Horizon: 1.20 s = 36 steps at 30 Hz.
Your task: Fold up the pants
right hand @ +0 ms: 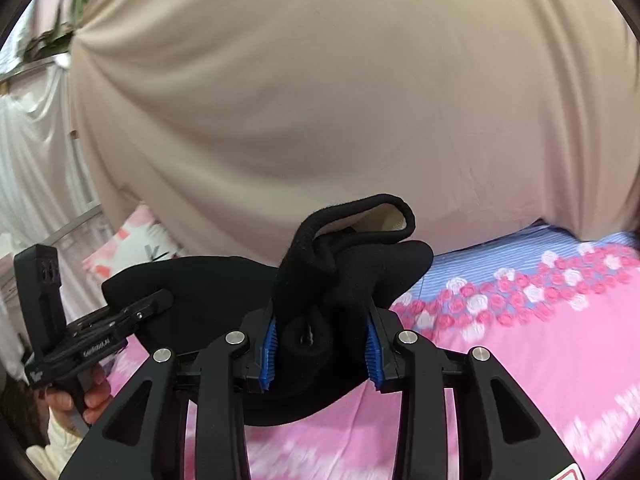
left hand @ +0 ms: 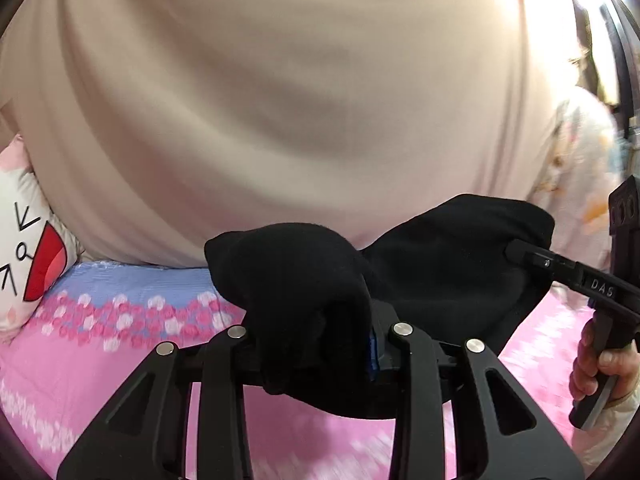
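The black pants (left hand: 440, 264) hang in the air above a pink flowered bed sheet (left hand: 100, 352), stretched between both grippers. My left gripper (left hand: 320, 344) is shut on a bunched black edge of them; the cloth hides most of its pads. My right gripper (right hand: 320, 344) is shut on another bunch of the pants (right hand: 328, 280), with its blue pads (right hand: 269, 344) pressed against the fabric. A pale lining shows at the top fold. Each gripper also shows in the other's view, the right one (left hand: 516, 250) and the left one (right hand: 164, 300), both with jaws buried in the black cloth.
A large beige curtain or sheet (left hand: 280, 100) fills the background just behind the pants. A white and pink cartoon pillow (left hand: 24, 240) lies at the left of the bed. The sheet has a blue striped band with roses (right hand: 520, 272). White drapes (right hand: 32, 160) hang at the far left.
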Each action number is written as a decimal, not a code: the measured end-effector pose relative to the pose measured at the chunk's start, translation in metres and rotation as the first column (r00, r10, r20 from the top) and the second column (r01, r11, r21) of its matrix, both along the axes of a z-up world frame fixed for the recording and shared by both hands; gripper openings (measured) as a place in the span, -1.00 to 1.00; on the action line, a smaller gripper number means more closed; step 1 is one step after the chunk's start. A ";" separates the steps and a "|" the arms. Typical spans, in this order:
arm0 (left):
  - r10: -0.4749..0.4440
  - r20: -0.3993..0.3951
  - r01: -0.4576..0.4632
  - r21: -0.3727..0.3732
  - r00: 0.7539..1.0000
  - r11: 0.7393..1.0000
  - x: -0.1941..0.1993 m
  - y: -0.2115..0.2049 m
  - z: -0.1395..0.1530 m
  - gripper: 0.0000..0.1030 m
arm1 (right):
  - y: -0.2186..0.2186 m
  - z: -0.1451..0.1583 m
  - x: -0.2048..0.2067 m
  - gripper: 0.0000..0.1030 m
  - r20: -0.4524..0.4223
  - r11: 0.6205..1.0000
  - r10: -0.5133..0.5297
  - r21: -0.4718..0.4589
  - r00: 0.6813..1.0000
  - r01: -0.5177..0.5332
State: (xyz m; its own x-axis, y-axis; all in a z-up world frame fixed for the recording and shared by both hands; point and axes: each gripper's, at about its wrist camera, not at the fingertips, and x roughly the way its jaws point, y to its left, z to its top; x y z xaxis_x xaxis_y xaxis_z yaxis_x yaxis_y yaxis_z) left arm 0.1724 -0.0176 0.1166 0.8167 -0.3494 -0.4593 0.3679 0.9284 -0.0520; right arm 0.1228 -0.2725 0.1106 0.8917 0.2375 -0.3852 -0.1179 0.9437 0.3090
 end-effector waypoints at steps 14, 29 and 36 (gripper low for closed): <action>0.219 -0.103 -0.194 0.211 0.970 0.958 0.044 0.019 -0.094 0.61 | -0.041 -0.071 0.037 -0.65 -0.189 0.993 -0.101 0.042 0.977 0.110; 0.299 -0.179 -0.241 0.290 0.937 0.926 0.045 -0.029 -0.120 0.76 | 0.035 -0.074 0.008 -0.16 -0.178 0.927 -0.271 -0.314 0.946 0.207; 0.318 -0.125 -0.282 0.238 0.940 0.929 -0.024 -0.014 -0.080 0.89 | 0.062 -0.066 -0.045 0.17 -0.114 0.922 -0.283 -0.306 0.952 0.237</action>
